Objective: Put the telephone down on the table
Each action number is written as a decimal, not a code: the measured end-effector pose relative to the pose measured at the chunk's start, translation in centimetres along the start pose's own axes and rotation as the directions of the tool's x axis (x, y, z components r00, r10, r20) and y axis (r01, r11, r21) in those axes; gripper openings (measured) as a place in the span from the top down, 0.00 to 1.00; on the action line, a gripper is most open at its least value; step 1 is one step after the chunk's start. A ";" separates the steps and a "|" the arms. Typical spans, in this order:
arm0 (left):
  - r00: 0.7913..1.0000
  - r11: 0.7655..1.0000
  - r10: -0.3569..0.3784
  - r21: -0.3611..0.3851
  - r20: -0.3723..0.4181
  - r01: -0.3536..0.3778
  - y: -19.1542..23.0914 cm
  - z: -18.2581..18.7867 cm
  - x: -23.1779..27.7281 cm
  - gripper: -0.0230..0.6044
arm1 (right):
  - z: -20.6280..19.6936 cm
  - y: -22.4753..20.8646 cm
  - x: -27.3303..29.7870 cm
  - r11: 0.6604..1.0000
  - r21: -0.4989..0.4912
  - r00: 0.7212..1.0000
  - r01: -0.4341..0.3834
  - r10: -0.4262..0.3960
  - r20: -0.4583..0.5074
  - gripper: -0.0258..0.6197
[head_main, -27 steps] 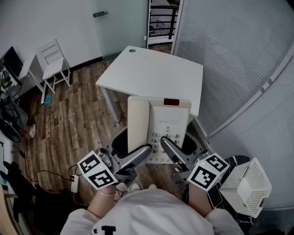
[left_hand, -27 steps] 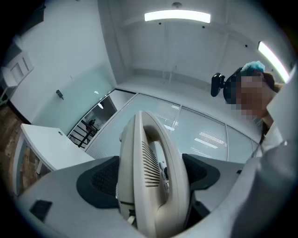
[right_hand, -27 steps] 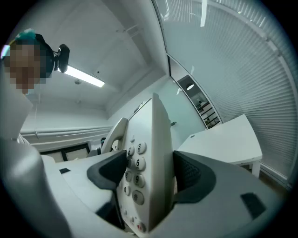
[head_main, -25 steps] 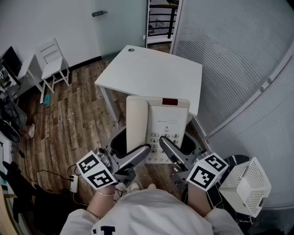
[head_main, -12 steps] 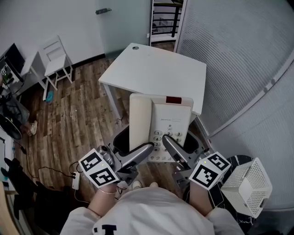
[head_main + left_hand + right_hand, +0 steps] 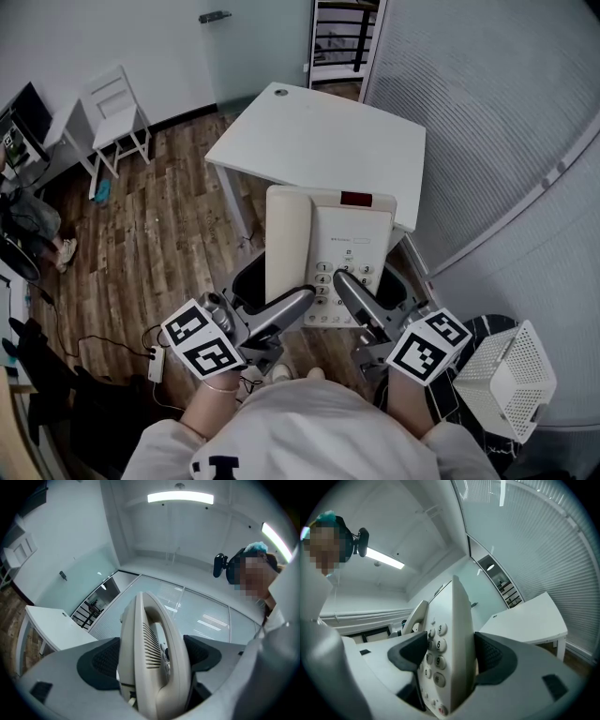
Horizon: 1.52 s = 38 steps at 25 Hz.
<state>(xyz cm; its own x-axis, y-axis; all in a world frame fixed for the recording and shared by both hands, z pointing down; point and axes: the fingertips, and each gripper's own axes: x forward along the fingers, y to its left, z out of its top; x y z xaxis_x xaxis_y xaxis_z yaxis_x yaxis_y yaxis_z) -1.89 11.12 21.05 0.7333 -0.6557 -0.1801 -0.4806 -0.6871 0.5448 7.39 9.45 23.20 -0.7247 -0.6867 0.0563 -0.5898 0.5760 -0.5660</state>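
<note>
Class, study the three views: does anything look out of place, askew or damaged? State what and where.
Nothing looks damaged or spilled. The only thing out of place is the cream push-button telephone, held in the air by the left gripper and right gripper, not yet on the white table; its handset sits in the cradle.

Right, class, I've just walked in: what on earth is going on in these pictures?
A person holds a telephone with two hand-held grippers. The left claw is clamped on the handset side, the right claw on the keypad side. The telephone is up in the air, short of the white table, so it is not yet set down.
</note>
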 end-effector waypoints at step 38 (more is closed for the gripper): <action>0.998 0.998 -0.054 0.043 -0.028 0.056 4.4 0.1 4.9 0.29 | 1.8 -5.2 3.1 1.000 -0.004 0.998 0.017 -0.017 0.057 0.47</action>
<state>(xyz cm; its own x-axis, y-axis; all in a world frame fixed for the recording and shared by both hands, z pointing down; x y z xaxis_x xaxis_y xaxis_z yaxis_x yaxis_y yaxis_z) -0.45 4.85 22.52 0.7713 -0.6085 -0.1868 -0.4593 -0.7352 0.4985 8.85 3.50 24.88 -0.6932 -0.7204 0.0192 -0.6035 0.5657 -0.5619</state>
